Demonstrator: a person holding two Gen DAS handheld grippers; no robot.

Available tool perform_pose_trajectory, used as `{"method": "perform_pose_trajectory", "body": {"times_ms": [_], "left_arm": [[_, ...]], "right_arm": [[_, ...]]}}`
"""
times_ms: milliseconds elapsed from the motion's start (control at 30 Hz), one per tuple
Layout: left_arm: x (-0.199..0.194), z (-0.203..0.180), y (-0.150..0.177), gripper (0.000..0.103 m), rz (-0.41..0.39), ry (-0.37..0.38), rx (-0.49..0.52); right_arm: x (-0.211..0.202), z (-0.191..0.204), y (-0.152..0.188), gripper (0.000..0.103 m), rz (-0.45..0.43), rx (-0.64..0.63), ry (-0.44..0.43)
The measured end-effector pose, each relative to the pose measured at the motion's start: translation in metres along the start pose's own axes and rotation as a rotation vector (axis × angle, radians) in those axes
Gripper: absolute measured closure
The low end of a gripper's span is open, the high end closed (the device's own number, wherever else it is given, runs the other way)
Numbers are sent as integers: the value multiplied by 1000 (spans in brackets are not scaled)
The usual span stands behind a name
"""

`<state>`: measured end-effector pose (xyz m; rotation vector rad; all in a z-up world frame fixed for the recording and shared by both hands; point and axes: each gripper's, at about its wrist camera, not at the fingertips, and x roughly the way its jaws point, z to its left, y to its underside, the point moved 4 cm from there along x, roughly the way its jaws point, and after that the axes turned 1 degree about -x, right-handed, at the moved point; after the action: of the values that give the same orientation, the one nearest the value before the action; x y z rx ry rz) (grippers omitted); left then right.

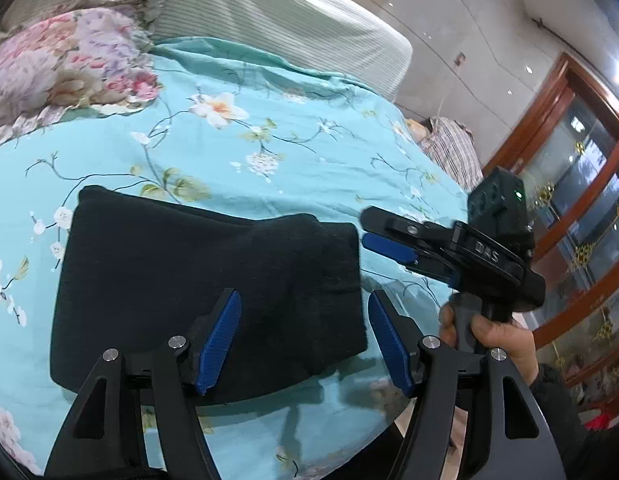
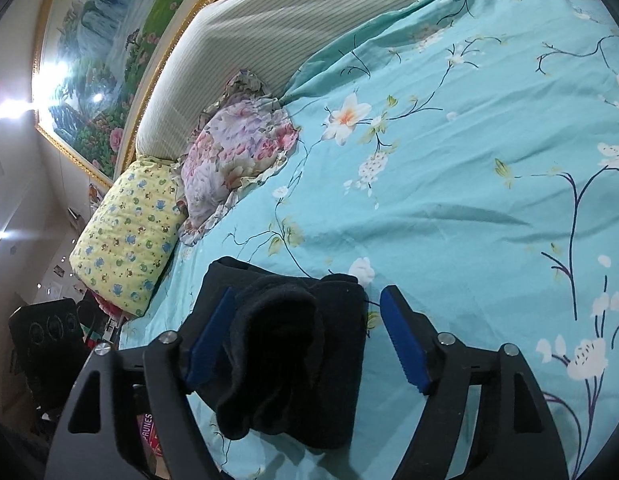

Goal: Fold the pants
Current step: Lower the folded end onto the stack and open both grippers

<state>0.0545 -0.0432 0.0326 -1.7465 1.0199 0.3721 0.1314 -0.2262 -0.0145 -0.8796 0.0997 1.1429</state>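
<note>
The black pants (image 1: 205, 284) lie folded in a thick, neat block near the edge of the bed (image 1: 269, 152), on the side close to the person. Past that edge, low in the left wrist view, a bit of floor shows. On the far side of the pants the blue flowered cover stretches wide and bare, with lots of room to move.

The left tool (image 1: 305, 340) has its blue pads spread wide. The corner of the pants sits between them, but the pads are not pressing on it. The right tool (image 2: 305, 340) is spread wide too, and it hangs over the end of the folded pants (image 2: 285, 344) without pinching. In the left wrist view the right tool (image 1: 373, 232) comes in from the right side, and a hand (image 1: 489, 336) grips its handle.

The cover is a little wrinkled. A flowery pillow (image 2: 233, 160) and a yellow pillow (image 2: 129, 236) lie by the striped headboard (image 2: 249, 52). A big painting (image 2: 97, 80) in a gold frame hangs above. A wooden cabinet (image 1: 581, 200) with glass stands off to the side.

The top layer of the pants bunches up in a soft lump at one end.
</note>
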Motion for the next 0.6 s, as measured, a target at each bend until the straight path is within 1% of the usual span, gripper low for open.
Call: {"method": "perform_pose_trajectory", "body": {"times_ms": [167, 600], "left_arm": [[-5, 19, -2, 36, -12, -16, -53], [-21, 60, -3, 34, -52, -43, -161]], "right_arm": [[-1, 12, 5, 21, 6, -22, 15], [3, 34, 23, 18, 29, -55, 74]]}}
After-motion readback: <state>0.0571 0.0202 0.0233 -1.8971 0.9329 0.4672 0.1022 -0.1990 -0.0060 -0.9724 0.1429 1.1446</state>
